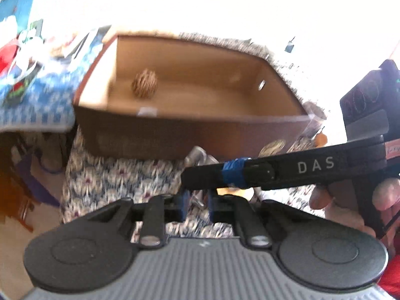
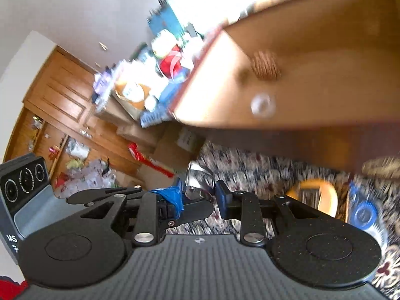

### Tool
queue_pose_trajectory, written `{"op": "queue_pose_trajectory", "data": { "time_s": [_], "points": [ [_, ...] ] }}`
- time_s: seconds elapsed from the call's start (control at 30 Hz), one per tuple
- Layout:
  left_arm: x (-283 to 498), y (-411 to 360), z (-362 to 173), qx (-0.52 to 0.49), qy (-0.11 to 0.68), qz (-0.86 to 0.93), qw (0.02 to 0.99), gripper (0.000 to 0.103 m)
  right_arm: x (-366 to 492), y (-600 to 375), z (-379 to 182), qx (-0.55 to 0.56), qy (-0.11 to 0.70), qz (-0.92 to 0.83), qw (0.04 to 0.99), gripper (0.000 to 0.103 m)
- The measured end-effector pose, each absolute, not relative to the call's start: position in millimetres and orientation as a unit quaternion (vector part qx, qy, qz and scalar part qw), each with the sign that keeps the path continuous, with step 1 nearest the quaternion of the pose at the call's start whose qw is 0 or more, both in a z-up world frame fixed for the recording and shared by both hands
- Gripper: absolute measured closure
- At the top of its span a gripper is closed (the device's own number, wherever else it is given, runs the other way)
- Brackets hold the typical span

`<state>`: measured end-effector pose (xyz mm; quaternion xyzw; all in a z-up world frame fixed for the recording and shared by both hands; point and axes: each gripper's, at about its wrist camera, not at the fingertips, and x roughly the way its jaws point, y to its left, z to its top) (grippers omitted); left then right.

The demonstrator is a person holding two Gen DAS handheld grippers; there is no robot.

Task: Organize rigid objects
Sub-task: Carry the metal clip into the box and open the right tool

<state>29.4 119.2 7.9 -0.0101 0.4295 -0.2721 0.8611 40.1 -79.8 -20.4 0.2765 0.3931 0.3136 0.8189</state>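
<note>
Two grippers pinch one shiny metal piece [image 2: 198, 182], seemingly: left gripper [image 1: 197, 206] narrow, right gripper [image 2: 200, 197] half-closed. It sits at 6 o'clock from the cardboard box [image 1: 190, 127]. Stiff, slick, light; hold flat faces.

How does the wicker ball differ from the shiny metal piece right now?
The wicker ball is brown, woven, round; the metal piece is silvery and glossy. The wicker ball lies inside the cardboard box; the metal piece is outside it, in the left gripper.
</note>
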Motion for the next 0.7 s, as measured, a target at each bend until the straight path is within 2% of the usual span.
{"op": "queue_pose_trajectory", "data": {
  "time_s": [0.17, 0.4, 0.53, 0.7],
  "points": [
    [48.9, 100.0, 39.8, 0.003, 0.379, -0.297, 0.876, 0.098, 54.1, -99.3, 5.8, 0.283, 0.341, 0.293, 0.847, 0.092],
    [102.1, 78.4, 49.5, 0.0, 0.357, -0.333, 0.873, 0.099, 92.5, -115.7, 11.2, 0.296, 0.318, 0.25, 0.865, 0.091],
    [127.1, 65.2, 39.6, 0.01, 0.367, -0.333, 0.868, 0.099, 115.5, -118.0, -4.1, 0.316, 0.336, 0.231, 0.857, 0.092],
    [162.9, 59.1, 10.0, 0.014, 0.417, -0.328, 0.848, 0.099, 145.1, -113.3, -27.6, 0.343, 0.398, 0.203, 0.826, 0.092]
  ]
}}
